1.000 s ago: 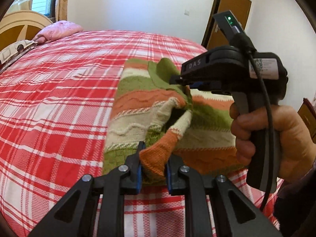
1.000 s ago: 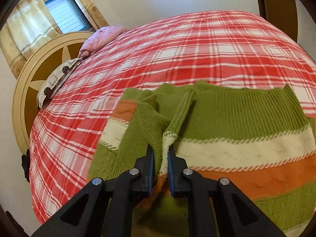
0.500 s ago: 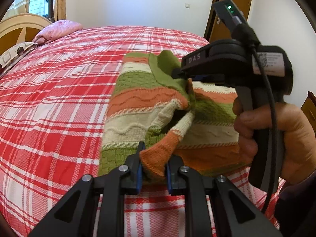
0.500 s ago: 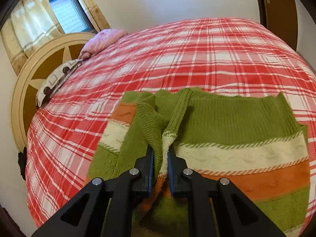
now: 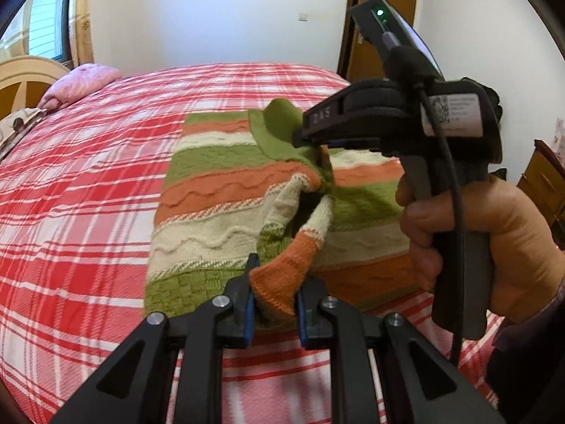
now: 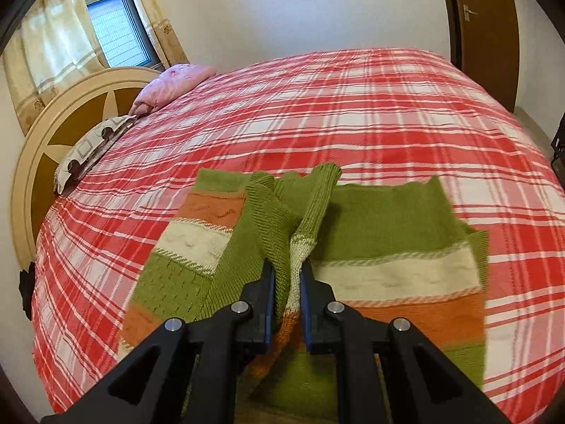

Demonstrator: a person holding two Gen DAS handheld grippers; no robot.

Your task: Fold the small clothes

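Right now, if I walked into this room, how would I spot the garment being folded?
Look at the big bed with the red and white checked cover. Near its closer edge lies a knitted sweater, partly flat, with bunched folds pinched in the left tool and the right tool. It is the only thing there striped green, cream and orange.

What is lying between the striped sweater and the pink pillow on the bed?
Only bare plaid bedspread separates the striped sweater from the pink pillow; the right wrist view shows it best.

Soft daylight comes in from the window point(image 6: 113, 31), bright and even. Both views bulge, dark at the corners. The sweater point(image 6: 469, 247) blurs at its right edge.
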